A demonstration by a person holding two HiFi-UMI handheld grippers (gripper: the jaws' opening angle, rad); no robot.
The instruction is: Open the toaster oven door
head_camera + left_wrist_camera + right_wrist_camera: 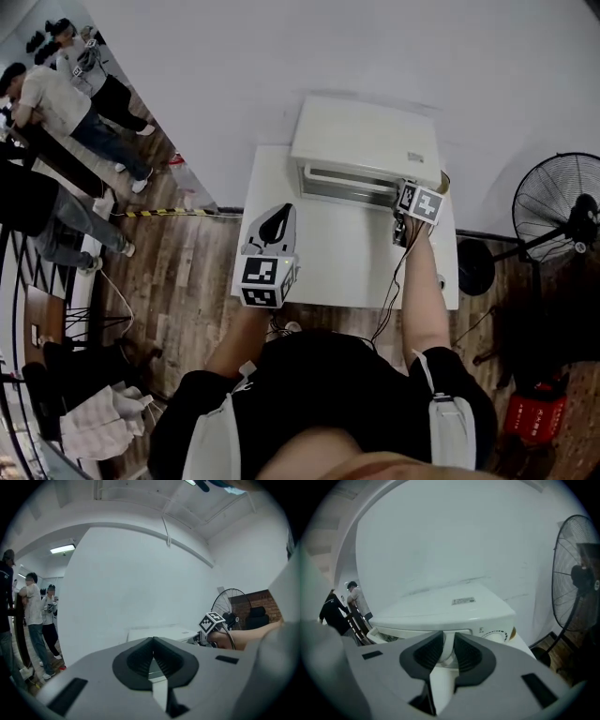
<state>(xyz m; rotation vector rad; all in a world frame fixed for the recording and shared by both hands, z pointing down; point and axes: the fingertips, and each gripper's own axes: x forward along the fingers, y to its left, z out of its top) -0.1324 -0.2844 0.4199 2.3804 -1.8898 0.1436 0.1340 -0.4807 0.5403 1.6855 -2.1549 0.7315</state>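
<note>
A white toaster oven [366,141] stands at the back of a white table [347,272], against the wall. My right gripper [403,194] is at the right end of the oven's front. In the right gripper view the jaws [447,641] are closed on the white door handle [446,649], with the dial panel [497,633] just to the right. A narrow dark gap [377,635] shows at the left of the oven's front. My left gripper [278,217] hovers over the table's left part, away from the oven, shut with nothing between its fingers [152,641].
A standing fan [558,206] is to the right of the table, and a red crate [534,417] sits on the floor below it. People [56,94] stand by a rail at the far left. Cables hang from the table's front edge.
</note>
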